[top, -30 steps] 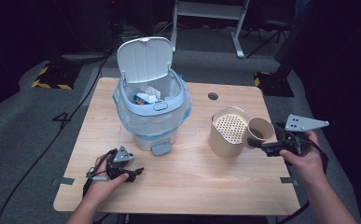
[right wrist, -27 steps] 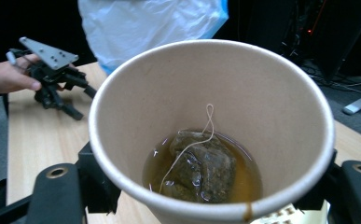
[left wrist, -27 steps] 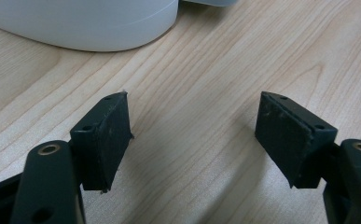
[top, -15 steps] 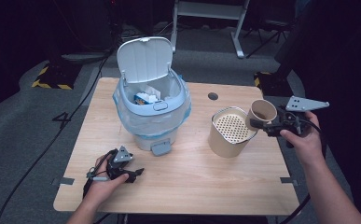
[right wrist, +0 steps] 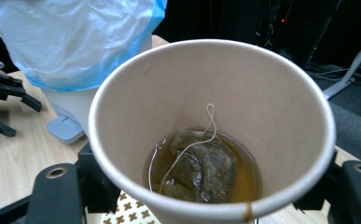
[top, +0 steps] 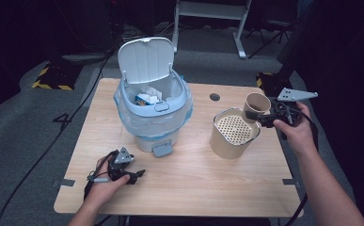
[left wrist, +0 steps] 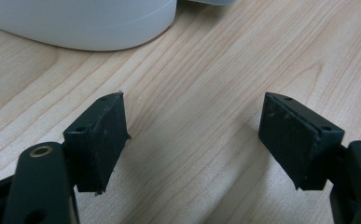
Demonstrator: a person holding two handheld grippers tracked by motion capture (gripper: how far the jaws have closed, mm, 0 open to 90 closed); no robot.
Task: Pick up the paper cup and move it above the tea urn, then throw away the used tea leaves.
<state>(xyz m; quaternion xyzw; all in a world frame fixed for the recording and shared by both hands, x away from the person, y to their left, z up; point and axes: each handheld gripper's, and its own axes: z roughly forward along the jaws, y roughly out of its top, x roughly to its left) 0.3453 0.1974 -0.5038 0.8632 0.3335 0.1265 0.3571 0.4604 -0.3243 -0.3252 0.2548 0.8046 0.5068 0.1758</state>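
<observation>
1. paper cup point(top: 256, 107) gripped in right gripper point(top: 264, 114), tilted, mouth toward left, above perforated canister's point(top: 233, 134) right rim, teabag point(right wrist: 201, 165) inside.
2. left gripper point(top: 131, 175) open, resting on near-left table point(top: 193, 188).

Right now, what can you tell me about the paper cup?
The paper cup is plain tan with a rolled rim, gripped between the jaws of the right claw above the perforated strainer container. It is tilted and holds a wet tea bag with its string in a little brown liquid.
</observation>
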